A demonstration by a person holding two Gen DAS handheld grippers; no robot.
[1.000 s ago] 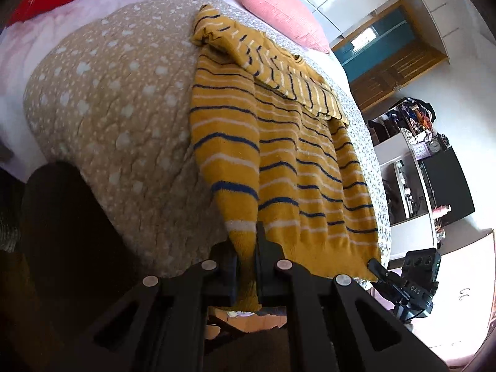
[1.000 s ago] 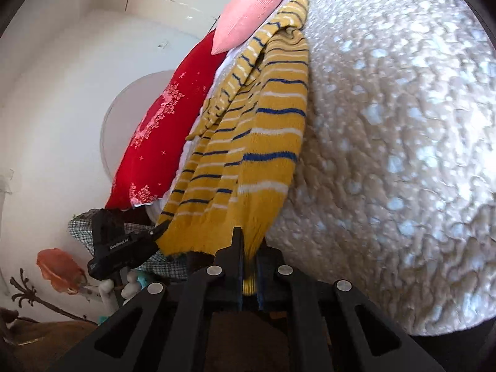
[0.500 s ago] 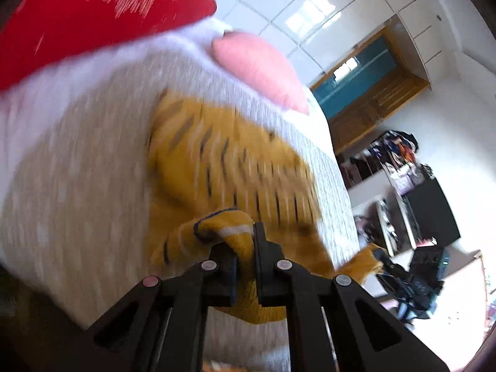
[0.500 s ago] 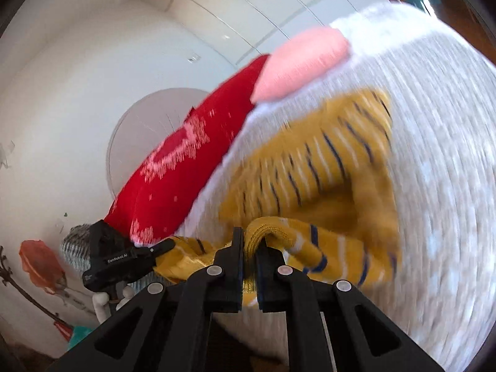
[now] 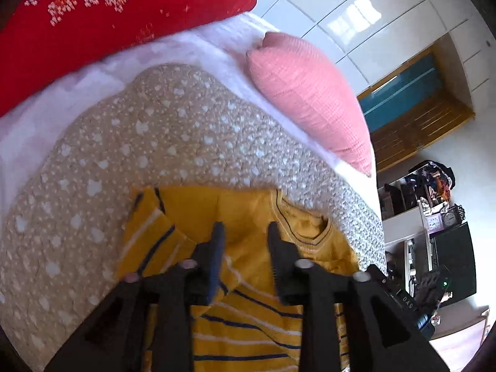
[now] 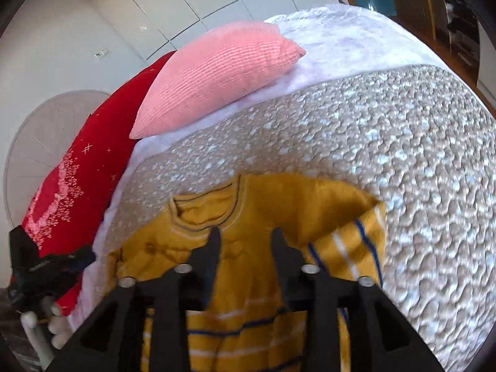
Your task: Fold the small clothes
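A mustard-yellow knitted sweater [image 5: 248, 214] with navy and white stripes lies folded over itself on the beige spotted quilt [image 5: 130, 142]. Its collar shows to the right of my left gripper. It also shows in the right wrist view [image 6: 279, 198], with the collar to the left. My left gripper [image 5: 245, 232] is open and empty, just above the sweater's upper part. My right gripper [image 6: 245, 237] is open and empty over the same sweater near the collar. The other gripper shows at each view's lower edge.
A pink pillow [image 5: 310, 99] and a red cushion [image 5: 108, 15] lie at the head of the bed, also in the right wrist view [image 6: 217, 71]. Shelves and a black cabinet [image 5: 449, 248] stand beyond the bed's right side. The quilt [image 6: 403, 155] spreads wide to the right.
Both grippers carried the sweater's lower hem forward over the body toward the collar, then opened and let it go. The sweater now lies folded in half.
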